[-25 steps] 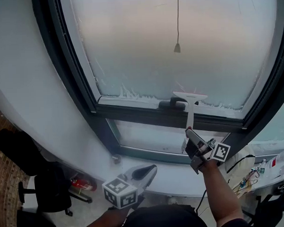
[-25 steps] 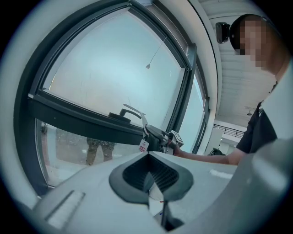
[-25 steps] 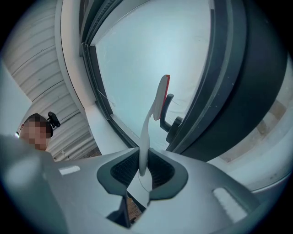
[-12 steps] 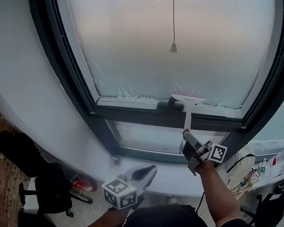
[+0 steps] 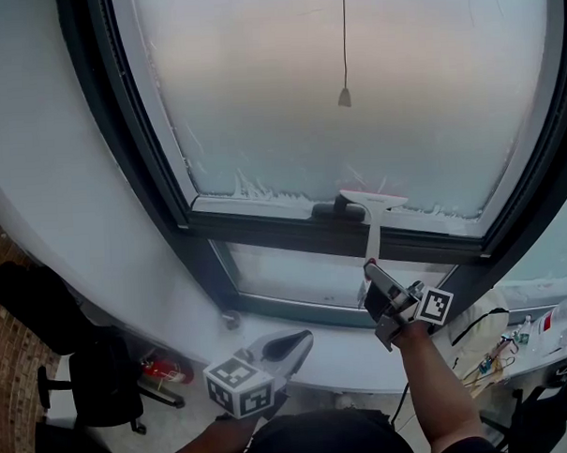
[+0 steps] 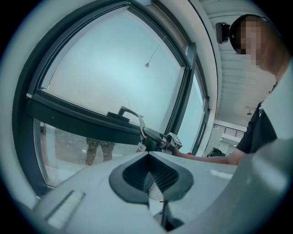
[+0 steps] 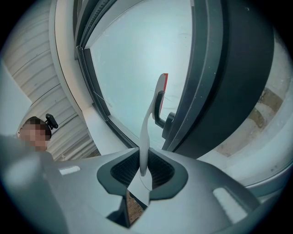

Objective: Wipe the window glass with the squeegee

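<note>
The left gripper (image 5: 298, 339) hangs low over the sill (image 5: 341, 357), its 2 jaws pressed together on nothing, well apart from the squeegee (image 5: 374, 228). To the right, the right gripper (image 5: 372, 271) clamps the lower end of the squeegee's thin white handle. The handle rises to a blade lying along the bottom edge of the window glass (image 5: 259, 90). A dark window handle (image 5: 326, 210) sits just left of the blade. A pull cord (image 5: 344, 96) hangs above it. The blade shows a red edge.

Soft daylight is let in through the big frosted window glass (image 5: 352, 86). The head view is left dim at 7 o'clock. Both gripper views are bent round and darkened at the edges.
</note>
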Motion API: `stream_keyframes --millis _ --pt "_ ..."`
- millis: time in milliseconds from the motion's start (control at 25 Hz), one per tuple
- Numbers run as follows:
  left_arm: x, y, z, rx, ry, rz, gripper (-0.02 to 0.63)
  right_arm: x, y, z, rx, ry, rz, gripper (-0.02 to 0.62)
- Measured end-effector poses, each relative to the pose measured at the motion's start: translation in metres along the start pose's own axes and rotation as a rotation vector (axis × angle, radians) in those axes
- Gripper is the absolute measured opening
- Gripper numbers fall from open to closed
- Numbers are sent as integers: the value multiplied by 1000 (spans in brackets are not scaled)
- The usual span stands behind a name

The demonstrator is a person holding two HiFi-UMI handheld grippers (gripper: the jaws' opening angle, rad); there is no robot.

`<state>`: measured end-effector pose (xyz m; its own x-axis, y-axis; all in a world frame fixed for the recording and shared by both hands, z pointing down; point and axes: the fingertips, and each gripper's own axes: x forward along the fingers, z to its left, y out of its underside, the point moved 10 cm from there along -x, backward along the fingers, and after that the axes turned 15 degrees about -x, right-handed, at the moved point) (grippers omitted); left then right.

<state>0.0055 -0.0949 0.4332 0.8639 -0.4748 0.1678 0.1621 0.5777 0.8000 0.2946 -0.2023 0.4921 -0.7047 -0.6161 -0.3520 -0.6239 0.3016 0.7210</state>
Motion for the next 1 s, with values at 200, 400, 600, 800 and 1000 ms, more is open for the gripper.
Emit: stream_keyframes --millis 200,400,600,800,1000 --pt "4 1 -2 -1 6 3 0 -2 -3 5 -14 -11 3 83" --pt "10 1 -4 -2 12 7 0 -7 -10 13 -48 -23 11 83" --pt "19 0 -7 -2 18 12 0 -13 -22 25 -81 -41 16 83" --pt "29 -1 -14 6 33 16 0 -18 -47 48 -125 -97 -17 84" --pt "39 2 -21 17 50 20 0 -21 -91 77 -213 -153 -25 84"
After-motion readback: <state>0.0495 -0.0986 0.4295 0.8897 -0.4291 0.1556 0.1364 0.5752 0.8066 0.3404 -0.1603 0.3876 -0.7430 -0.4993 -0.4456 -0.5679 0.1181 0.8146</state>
